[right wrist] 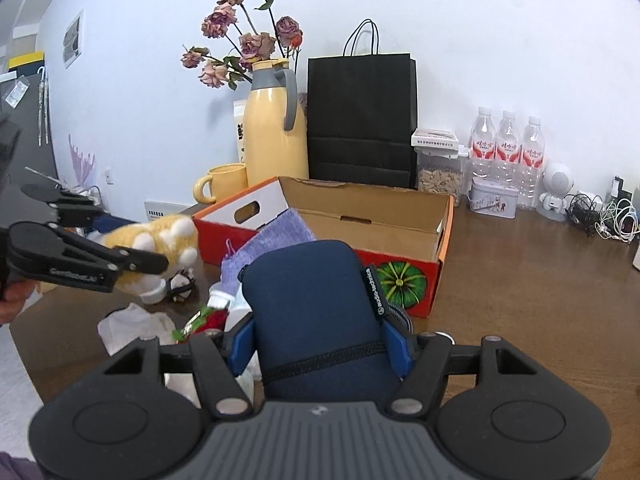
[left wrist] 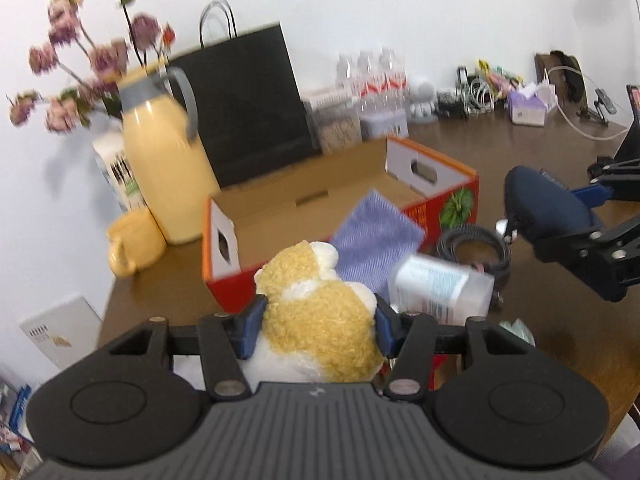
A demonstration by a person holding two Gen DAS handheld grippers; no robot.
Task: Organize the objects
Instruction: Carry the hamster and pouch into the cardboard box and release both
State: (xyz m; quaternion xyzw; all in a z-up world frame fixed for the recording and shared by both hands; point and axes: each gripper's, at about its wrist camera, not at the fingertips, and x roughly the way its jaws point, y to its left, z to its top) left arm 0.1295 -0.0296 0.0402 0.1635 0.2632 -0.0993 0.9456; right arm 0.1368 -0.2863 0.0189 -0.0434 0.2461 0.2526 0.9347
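Barely begun: box [right wrist: 400, 216] at frame centre holds only purple cloth [right wrist: 280, 236]; left gripper [left wrist: 316, 320] clenched on plush toy [left wrist: 320, 320], right gripper [right wrist: 320, 344] on navy case [right wrist: 312, 304]; bottle [left wrist: 440, 288], belt [left wrist: 472, 244] left lower right.

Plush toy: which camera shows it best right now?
Left wrist view: the plush toy fills the centre, clamped in the left gripper. The right wrist view shows it only at the left edge, partly hidden behind that gripper.
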